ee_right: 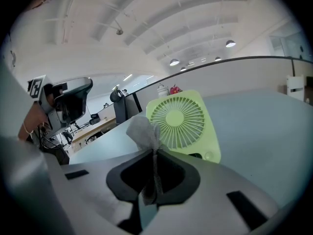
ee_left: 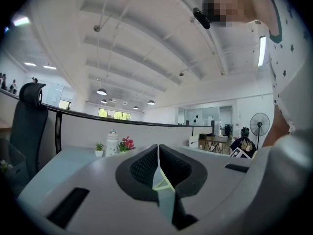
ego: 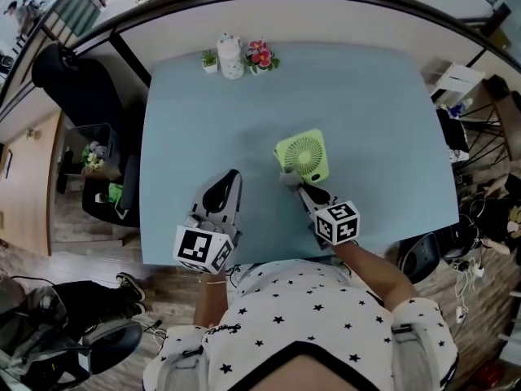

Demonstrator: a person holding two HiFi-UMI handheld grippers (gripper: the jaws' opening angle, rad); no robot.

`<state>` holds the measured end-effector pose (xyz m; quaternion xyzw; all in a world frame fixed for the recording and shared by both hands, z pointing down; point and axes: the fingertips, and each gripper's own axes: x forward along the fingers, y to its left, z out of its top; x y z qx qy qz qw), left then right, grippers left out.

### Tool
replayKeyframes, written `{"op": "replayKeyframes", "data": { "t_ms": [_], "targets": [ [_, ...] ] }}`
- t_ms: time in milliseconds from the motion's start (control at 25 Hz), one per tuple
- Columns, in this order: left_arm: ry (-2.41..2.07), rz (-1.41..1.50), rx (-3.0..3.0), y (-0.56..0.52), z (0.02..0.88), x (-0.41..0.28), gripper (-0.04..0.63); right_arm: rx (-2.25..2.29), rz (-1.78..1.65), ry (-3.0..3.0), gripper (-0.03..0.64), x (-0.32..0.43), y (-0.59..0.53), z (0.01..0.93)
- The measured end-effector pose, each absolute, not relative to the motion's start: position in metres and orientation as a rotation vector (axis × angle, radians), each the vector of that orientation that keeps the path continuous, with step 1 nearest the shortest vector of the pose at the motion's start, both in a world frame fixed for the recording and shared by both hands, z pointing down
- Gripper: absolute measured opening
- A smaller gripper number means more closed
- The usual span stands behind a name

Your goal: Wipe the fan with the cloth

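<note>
Table: pale blue top (ego: 366, 137), a dark-rimmed partition (ego: 309, 19) along its far edge.
Floor: wood-grain planks (ego: 49, 247).
Chair: black office chair (ego: 73, 84) at the table's left.
Ceiling: white (ee_left: 146, 43), ribbed with beams, round lamps (ee_left: 101, 91) lit.
Windows: a bright row (ee_left: 115, 113) on the far wall.
Cabinet: light wood (ego: 28, 177), at far left.

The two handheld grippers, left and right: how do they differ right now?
The left gripper has its jaws shut on nothing; the right gripper has its jaws shut on a crumpled grey cloth. The left gripper is over bare blue table, apart from the lime-green square fan; the right gripper holds its cloth at the fan's near edge. Both point away from the person and carry a marker cube.
</note>
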<state>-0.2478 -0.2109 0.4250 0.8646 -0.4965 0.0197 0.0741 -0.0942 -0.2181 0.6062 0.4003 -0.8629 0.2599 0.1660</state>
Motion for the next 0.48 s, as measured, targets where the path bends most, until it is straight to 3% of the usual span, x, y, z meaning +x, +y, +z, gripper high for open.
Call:
{"op": "replayKeyframes", "data": {
  "t_ms": [480],
  "targets": [
    [-1.468,0.06,2.604,-0.206,0.425,-0.24,0.034,1.413,0.764,-2.347,0.023,-0.019,-0.242,0.601]
  ]
}}
